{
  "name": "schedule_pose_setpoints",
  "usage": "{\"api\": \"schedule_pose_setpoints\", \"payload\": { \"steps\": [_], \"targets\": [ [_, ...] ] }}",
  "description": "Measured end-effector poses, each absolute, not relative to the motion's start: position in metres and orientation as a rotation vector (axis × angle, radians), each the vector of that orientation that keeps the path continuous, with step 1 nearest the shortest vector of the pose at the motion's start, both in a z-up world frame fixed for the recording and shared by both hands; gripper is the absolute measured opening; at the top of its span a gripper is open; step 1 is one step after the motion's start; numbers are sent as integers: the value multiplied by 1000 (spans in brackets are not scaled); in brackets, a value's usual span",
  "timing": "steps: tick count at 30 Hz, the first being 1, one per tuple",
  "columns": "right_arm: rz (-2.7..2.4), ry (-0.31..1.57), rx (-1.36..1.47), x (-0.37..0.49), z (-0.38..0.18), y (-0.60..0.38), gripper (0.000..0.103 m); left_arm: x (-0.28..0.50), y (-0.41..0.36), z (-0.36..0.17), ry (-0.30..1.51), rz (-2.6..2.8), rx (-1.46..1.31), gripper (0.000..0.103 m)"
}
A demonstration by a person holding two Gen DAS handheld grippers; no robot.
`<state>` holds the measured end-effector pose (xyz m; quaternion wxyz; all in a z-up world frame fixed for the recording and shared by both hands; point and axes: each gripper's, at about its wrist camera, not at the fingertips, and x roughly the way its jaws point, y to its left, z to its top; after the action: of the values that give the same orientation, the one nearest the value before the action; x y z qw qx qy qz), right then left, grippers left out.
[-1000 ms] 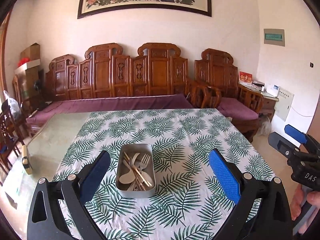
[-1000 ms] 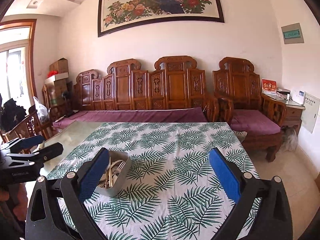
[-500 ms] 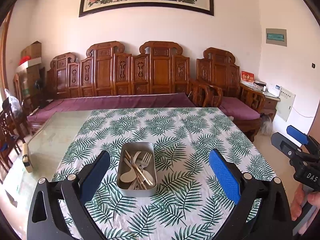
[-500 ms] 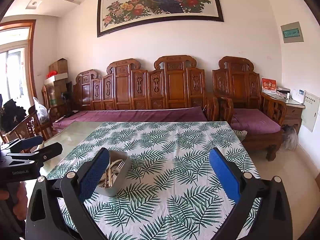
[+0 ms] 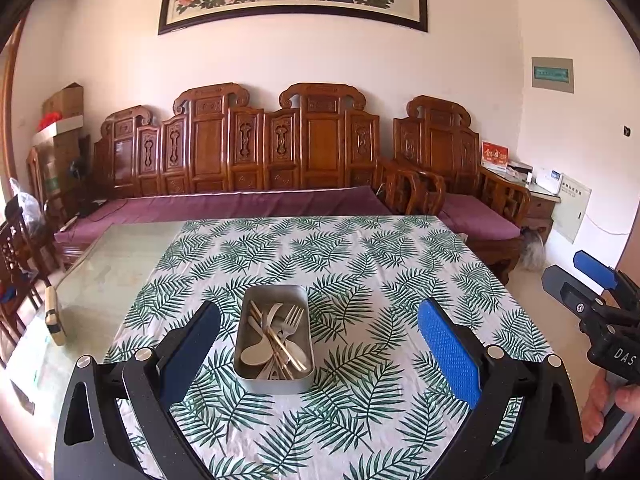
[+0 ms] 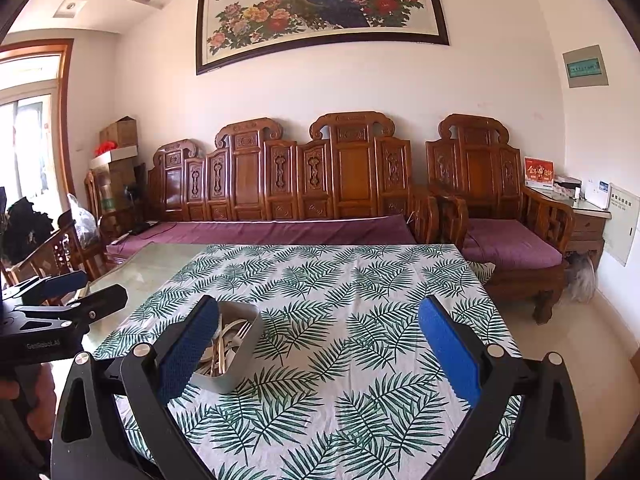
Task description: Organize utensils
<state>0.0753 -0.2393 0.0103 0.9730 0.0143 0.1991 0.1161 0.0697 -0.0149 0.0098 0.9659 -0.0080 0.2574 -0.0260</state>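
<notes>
- Two hand-held grippers over a desk (image 5: 120, 264) half covered by a fern-print tablecloth (image 5: 360, 264).
- Left hand-held gripper (image 5: 320, 344): spread wide, blue pads far apart, nothing between them; raised above the near part of the cloth, not touching it.
- Right hand-held gripper (image 6: 320, 348): likewise spread wide and empty, off to the right of the other.
- In the left wrist view, framed between the pads: rectangular metal tin (image 5: 275, 376) resting on the cloth, long side running away from the camera.
- Inside the tin, heaped and crossing: fork (image 5: 291, 320), pale spoon (image 5: 254, 354), gold chopsticks (image 5: 280, 344), other cutlery too tangled to tell apart.
- In the right wrist view: same tin just behind the left pad, partly hidden by it.
- Beyond the desk: carved wooden sofa (image 5: 280, 148) with purple cushions, framed peacock painting (image 6: 320, 8) above.
</notes>
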Motion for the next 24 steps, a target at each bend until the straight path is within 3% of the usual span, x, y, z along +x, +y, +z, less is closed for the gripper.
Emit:
{"api": "schedule_pose_setpoints", "payload": {
  "steps": [24],
  "targets": [
    [235,402,31,76,10,-239,100,69,-15,14,515,-55,-17,95]
  ]
}}
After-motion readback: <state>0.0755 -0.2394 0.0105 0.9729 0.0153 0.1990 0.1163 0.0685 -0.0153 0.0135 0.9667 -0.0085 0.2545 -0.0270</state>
